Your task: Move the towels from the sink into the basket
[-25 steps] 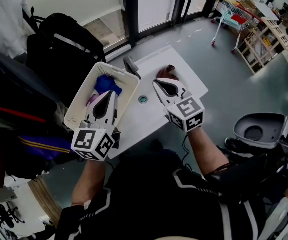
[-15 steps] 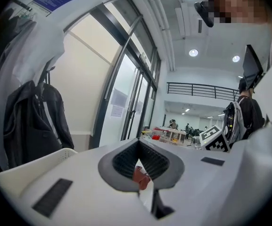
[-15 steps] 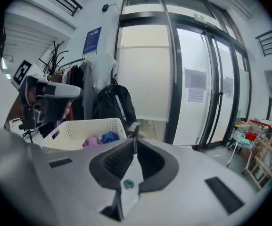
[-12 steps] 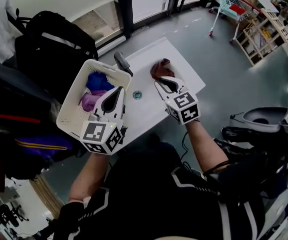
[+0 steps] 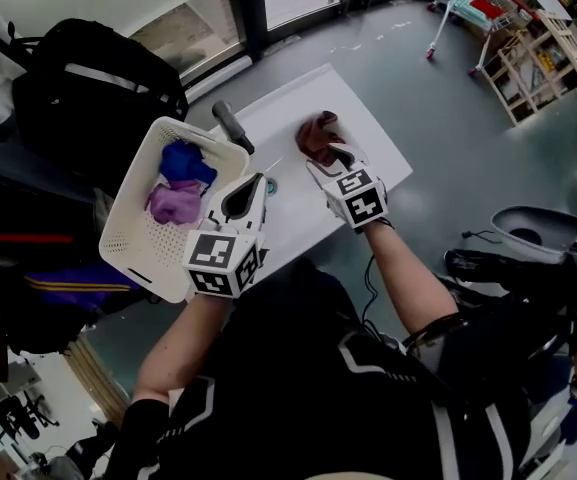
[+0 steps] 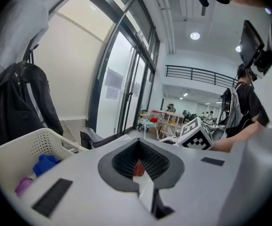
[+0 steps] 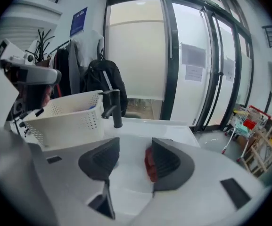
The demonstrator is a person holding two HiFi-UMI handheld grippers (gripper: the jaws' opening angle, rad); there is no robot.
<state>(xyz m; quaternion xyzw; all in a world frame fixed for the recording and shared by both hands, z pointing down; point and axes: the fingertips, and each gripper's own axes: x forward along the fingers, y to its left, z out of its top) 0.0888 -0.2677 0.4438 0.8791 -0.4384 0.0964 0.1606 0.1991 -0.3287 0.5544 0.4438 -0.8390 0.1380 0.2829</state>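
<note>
The person is holding one tool in each hand over a white sink (image 5: 380, 148). A dark red towel (image 5: 315, 133) is lying bunched up in the far part of the sink. It is not in the basket yet.

The right tool (image 5: 328, 160) is pointing down at the red towel. Its jaws are standing spread apart and have just been opening. In the right gripper view the red towel is showing in the gap between them, close to the right jaw. The jaws are not squeezing it.

The left tool (image 5: 256, 180) is hanging over the near left part of the sink, just beside the basket. Its jaws are pressed together at the tips and are holding nothing. In the left gripper view a bit of red is showing through the small slot between the jaws, but that is the towel lying farther off in the sink.

A white basket (image 5: 133, 230) with little holes is sitting against the left side of the sink. A blue towel (image 5: 185, 161) and a purple towel (image 5: 175, 206) are lying inside it, touching each other. A black tap (image 5: 230, 125) is standing at the sink's edge, between the basket and the red towel. A black bag (image 5: 98, 78) is hanging behind the basket.
</note>
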